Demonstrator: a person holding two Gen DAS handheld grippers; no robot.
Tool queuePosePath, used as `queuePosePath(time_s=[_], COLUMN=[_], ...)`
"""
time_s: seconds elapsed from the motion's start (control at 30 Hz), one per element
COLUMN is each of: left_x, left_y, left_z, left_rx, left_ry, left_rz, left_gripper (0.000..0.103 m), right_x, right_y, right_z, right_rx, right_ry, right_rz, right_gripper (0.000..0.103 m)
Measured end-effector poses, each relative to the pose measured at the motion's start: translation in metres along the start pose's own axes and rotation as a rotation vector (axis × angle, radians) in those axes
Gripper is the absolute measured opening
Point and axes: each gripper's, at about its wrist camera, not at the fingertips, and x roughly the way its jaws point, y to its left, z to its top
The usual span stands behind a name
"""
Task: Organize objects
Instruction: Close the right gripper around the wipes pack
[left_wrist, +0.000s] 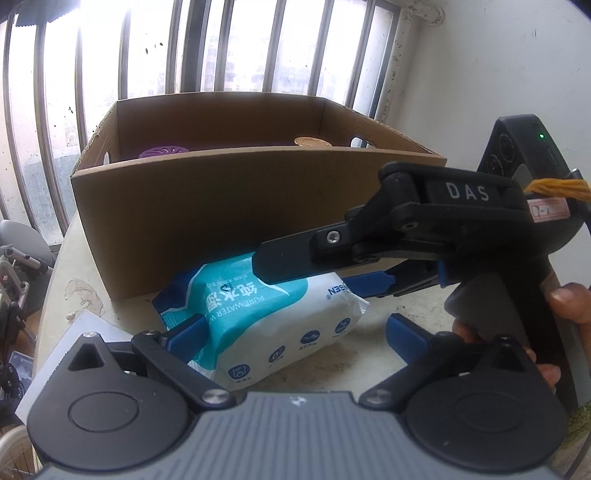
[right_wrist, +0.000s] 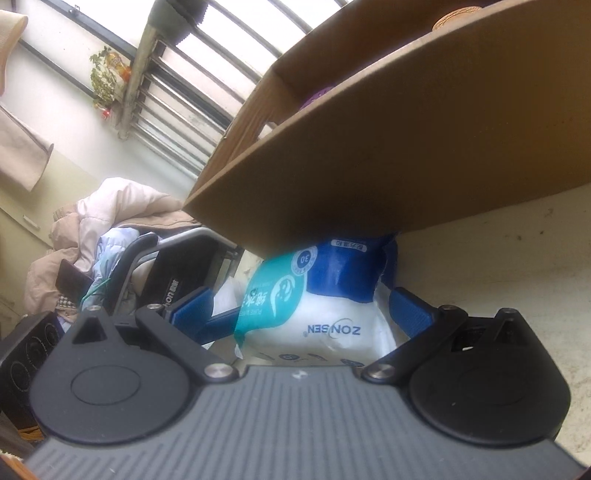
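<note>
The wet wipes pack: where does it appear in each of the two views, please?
Left wrist view: wet wipes pack lies lower centre on the table, in front of the cardboard box.
Right wrist view: pack sits lower centre, under the box's near corner in the picture.
Shared landmark: the cardboard box.

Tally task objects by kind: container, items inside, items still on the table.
Cardboard box: 1
Items visible inside: 2, purple disc and gold lid
On the table: 1, wet wipes pack
Total: 4
</note>
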Motion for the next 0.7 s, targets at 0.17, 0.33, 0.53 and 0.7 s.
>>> queuePosePath(time_s=[0.17,0.33,0.53,0.7], left_x=[-0.002,-0.002,0.0,0.004], left_y=[-0.004,-0.019,-0.036,-0.051], left_z=[-0.003,-0.005,-0.008,-0.012], left_rx=[0.005,0.037,0.052,0.088], left_ry=[0.002,0.013,0.016,0.014], left_rz=[-0.011,-0.048,-0.111,-0.16], left_gripper=[0.103,0.103,0.103,0.103], right_x=[0.001,-0.009,-0.034,-0.055], right_y=[0.001,-0.003,-0.014,-0.023], right_z=[0.001,-0.002,-0.01,-0.018], right_rx=[0.006,0.014,0.043,0.067], right_ry=[0.014,0.003,-0.022,-0.058], right_rz=[0.013,-0.003,-0.034,-0.078], right_gripper=[0.103,0.103,0.103,0.103])
